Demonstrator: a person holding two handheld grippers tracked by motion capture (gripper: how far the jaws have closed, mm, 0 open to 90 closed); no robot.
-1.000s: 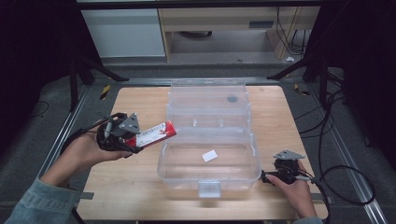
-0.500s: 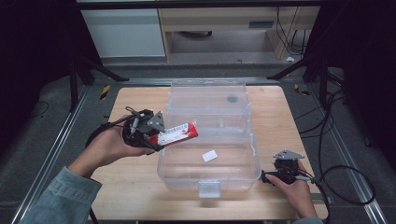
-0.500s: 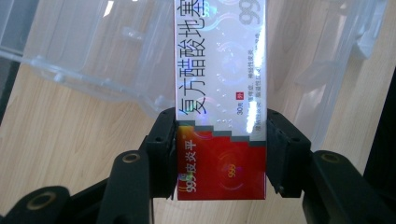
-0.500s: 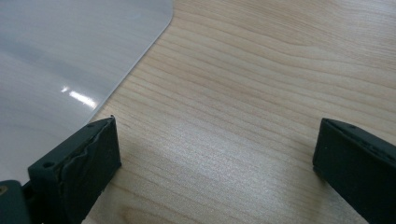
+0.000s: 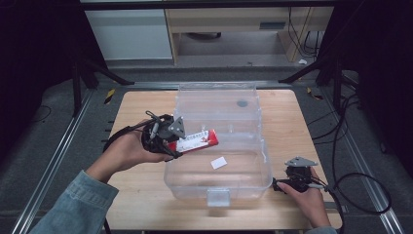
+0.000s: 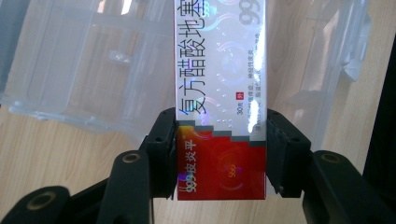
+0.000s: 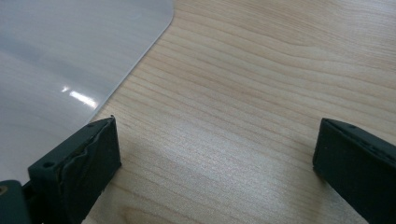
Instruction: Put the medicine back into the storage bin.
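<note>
Red-white box (image 5: 197,141) clamped in left tool (image 6: 219,140) over bin's (image 5: 263,161) left rim; right tool (image 7: 215,158) open, on bare table (image 5: 146,102).

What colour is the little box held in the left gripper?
The box is red at one end and shiny silver-white with grey lettering at the other, clearest in the left gripper view.

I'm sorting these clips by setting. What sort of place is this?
Probably a lab recording bench: a wooden table on metal rails, cables trailing across grey floor, dark surroundings, cabinets behind.
</note>
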